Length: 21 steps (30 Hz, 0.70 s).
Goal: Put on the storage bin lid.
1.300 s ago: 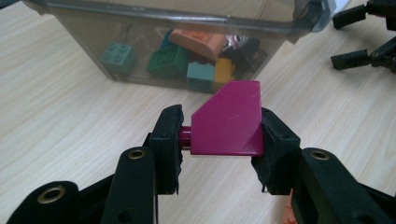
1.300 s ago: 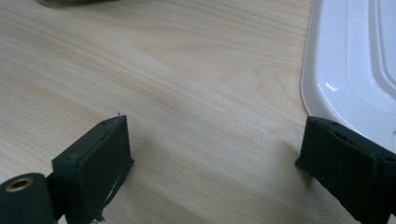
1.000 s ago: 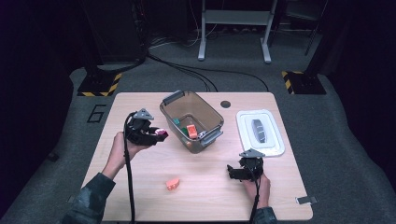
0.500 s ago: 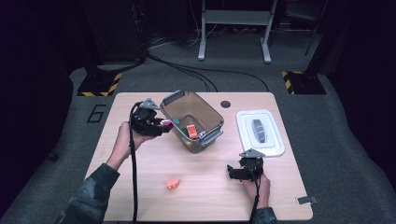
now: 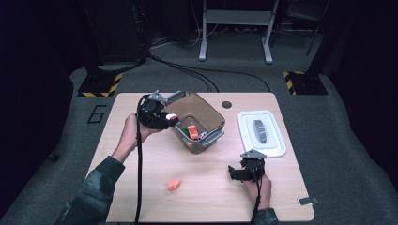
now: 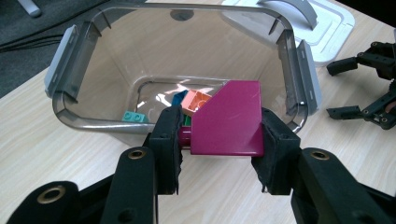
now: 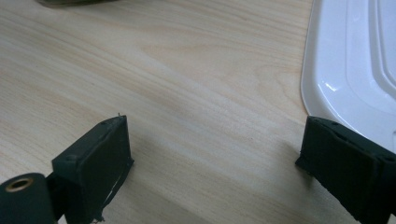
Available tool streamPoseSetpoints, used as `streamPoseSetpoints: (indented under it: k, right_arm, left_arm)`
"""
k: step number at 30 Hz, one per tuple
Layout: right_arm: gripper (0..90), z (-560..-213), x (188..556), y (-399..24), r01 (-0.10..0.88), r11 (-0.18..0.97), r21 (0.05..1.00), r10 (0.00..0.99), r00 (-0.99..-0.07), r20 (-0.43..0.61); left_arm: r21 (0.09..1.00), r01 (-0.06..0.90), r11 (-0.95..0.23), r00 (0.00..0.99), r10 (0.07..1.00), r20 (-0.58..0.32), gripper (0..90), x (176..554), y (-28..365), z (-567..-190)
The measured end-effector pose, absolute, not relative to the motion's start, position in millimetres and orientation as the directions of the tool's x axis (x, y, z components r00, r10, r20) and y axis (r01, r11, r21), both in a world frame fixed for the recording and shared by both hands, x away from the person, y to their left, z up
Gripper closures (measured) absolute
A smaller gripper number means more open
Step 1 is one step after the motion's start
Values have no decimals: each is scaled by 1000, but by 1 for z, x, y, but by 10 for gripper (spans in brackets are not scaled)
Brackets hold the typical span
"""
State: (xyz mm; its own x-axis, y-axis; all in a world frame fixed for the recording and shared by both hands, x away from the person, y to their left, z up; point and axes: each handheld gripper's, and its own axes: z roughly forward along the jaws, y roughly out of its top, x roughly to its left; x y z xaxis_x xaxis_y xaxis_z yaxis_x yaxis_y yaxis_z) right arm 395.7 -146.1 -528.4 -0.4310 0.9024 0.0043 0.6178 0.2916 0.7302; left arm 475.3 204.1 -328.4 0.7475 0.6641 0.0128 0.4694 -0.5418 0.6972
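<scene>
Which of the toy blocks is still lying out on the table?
The orange block, alone on the bare wood. The magenta block is clamped in the left gripper at the bin; the others lie inside.

My table stood lit in a dark room.

I worked at a pale wooden tabletop point(image 5: 141, 197) on grey carpet point(image 5: 342, 126), a "6" point(image 5: 96, 114) marked on the floor beyond my left claw. Far ahead of me lay yellow-and-black striped blocks point(image 5: 99, 84), black cables point(image 5: 187, 70), and a grey metal stand point(image 5: 234, 28); beyond them, everything was in shadow.
</scene>
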Motion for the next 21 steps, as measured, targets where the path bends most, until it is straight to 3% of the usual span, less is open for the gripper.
streamPoseSetpoints:
  k: [21]
  right_arm:
    - [76,-528,396,-146,617,292,730,902,-432,4]
  left_arm:
    - [648,502,-572,777,628,-48,568,501,170,-340]
